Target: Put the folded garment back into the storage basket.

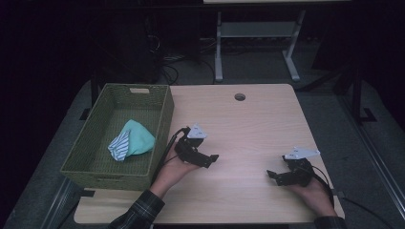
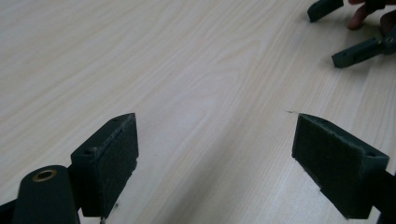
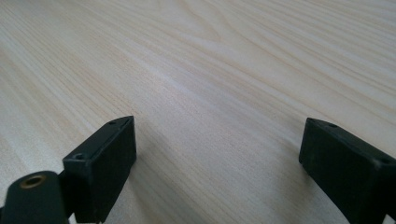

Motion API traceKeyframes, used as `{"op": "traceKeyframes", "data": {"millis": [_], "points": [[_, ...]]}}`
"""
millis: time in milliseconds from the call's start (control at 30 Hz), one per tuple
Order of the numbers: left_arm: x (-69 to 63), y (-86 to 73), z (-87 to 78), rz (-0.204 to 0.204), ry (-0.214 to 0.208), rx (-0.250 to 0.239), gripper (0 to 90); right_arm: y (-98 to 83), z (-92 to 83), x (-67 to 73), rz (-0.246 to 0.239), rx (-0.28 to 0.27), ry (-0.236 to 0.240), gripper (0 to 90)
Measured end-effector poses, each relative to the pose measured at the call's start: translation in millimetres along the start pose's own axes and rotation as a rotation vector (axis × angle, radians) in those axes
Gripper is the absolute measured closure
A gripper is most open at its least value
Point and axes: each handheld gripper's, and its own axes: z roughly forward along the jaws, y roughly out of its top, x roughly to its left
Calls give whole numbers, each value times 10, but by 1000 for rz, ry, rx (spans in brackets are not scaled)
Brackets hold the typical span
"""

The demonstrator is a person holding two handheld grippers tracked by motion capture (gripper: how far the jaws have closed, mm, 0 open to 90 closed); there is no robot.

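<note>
Both grippers are idling empty on the desk (image 1: pixel 248 119), jaws gaping wide: left gripper (image 1: pixel 213 158) beside the basket (image 1: pixel 161 129), right gripper (image 1: pixel 271 175) well apart. Folded cloth (image 1: pixel 132 140) is lying inside the basket. Stowing step looking finished; next likely withdrawing.

Both grippers sit low over the pale wooden table (image 1: pixel 248 124) with nothing between their jaws. The left gripper (image 1: pixel 213 159) rests near the table's middle, just right of the basket, jaws spread wide and pointing right. The right gripper (image 1: pixel 271 175) lies well apart, toward the near right edge, jaws splayed wide too and pointing left, facing the other across bare wood.
</note>
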Motion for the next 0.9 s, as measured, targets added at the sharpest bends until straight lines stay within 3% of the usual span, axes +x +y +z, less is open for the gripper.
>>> {"op": "traceKeyframes", "data": {"millis": [333,433,700,900], "points": [[3,-194,248,-12,-8,52,140,0,0,0,0,0,0,108],[24,-265,335,-16,-2,92,140,0,0,0,0,0,0,108],[36,-352,409,-16,12,137,140,0,0,0,0,1,0,108],[15,-359,424,-8,21,138,140,0,0,0,0,0,0,108]]}}
